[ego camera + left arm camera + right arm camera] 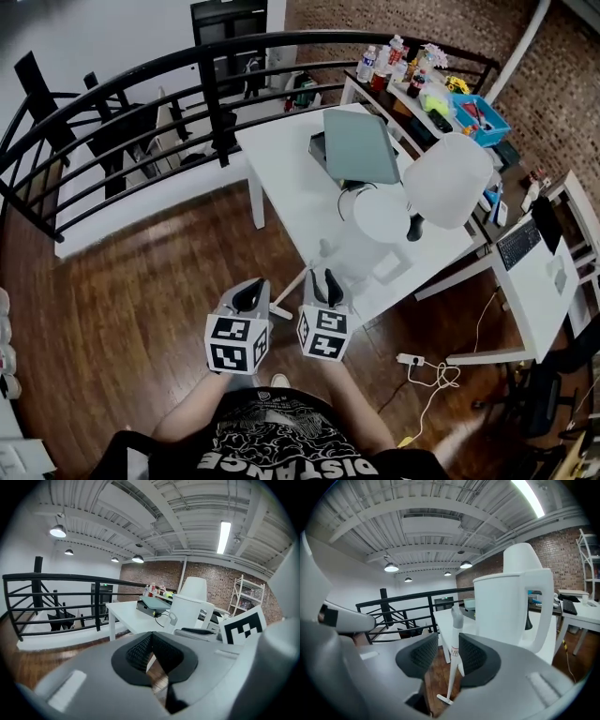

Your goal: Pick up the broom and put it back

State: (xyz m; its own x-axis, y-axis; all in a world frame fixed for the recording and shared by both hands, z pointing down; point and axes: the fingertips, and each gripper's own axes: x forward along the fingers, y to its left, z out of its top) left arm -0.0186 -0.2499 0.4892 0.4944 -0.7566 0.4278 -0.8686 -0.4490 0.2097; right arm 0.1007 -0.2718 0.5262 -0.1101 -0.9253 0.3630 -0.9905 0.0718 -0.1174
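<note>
**Slim white broom propped against the white table**
It leans on the table's near edge, foot on the dark wooden floor. The right gripper has its jaws apart; the handle shows through the gap, untouched. The left gripper, just left, has its jaws together, empty.

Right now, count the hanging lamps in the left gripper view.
4. Nearest lamp at upper left; second lamp below it; third lamp and fourth lamp side by side near centre. Others may be hidden.
</note>
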